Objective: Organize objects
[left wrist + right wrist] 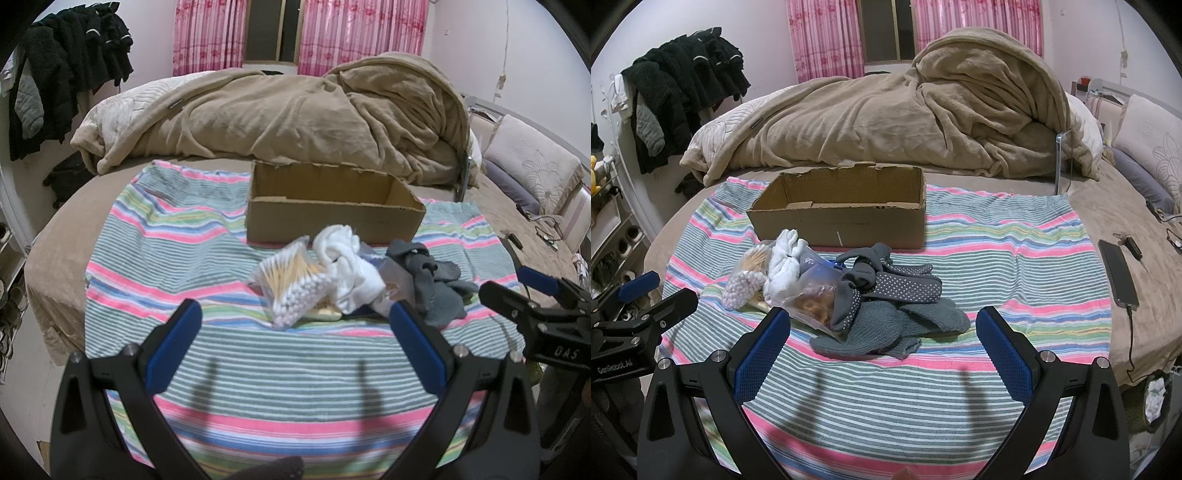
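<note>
An open cardboard box [332,218] [842,218] stands empty on a striped towel [177,258] [997,258]. In front of it lies a small heap: a bag of cotton swabs [291,291] [744,280], a white cloth [347,266] [785,266], a clear bag of brownish items [816,299] and grey dotted socks or gloves [436,284] [894,314]. My left gripper [295,314] is open, just short of the swab bag. My right gripper [882,321] is open, its fingertips either side of the grey knitwear. Each gripper shows at the edge of the other's view.
A rumpled beige blanket [905,110] covers the bed behind the box. A phone on a cable [1117,273] lies to the right on the bed. Dark clothes [683,88] hang at the left. Pillows [1152,147] rest at the far right.
</note>
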Available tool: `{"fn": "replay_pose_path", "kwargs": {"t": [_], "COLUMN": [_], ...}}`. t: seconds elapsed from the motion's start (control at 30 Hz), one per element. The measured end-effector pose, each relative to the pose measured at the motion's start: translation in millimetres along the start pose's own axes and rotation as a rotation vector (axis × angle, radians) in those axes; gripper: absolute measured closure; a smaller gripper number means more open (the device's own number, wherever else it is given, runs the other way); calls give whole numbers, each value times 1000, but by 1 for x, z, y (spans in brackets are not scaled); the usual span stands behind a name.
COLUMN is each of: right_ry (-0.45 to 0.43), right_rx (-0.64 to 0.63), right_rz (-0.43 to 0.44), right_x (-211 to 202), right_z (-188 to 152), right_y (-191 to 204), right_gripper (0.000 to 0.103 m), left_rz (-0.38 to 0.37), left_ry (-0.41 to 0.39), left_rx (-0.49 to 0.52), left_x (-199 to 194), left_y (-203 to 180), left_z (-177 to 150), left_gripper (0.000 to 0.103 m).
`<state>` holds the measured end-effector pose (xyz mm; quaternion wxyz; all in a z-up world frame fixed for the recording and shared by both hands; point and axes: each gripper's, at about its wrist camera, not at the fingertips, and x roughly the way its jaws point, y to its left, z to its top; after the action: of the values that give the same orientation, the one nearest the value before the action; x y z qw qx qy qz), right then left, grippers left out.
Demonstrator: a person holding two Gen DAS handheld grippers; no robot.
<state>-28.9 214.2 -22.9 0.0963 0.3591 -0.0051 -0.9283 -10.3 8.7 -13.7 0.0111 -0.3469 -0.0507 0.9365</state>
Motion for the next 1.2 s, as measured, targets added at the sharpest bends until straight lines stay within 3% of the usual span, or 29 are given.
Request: {"fn": "replay_pose_path", "kwargs": {"t": [0.6, 0.93, 1.2], "right_ry": [13, 16, 65], "right_rx": [-2, -10, -11], "right_rz": [-1, -16, 17], "right_x": [9, 30, 58], "right_z": [3, 15, 17], "right_y": [-2, -14, -21], "right_gripper": [1, 1, 17], "left_rz": [-20, -52, -76], "left_ry": [-9, 24, 79], "left_rx": [16, 23, 23], "left_x": [9, 44, 83], "left_y": [2, 4, 5], "left_z": [6, 18, 21], "left_gripper": [1, 1, 1]}}
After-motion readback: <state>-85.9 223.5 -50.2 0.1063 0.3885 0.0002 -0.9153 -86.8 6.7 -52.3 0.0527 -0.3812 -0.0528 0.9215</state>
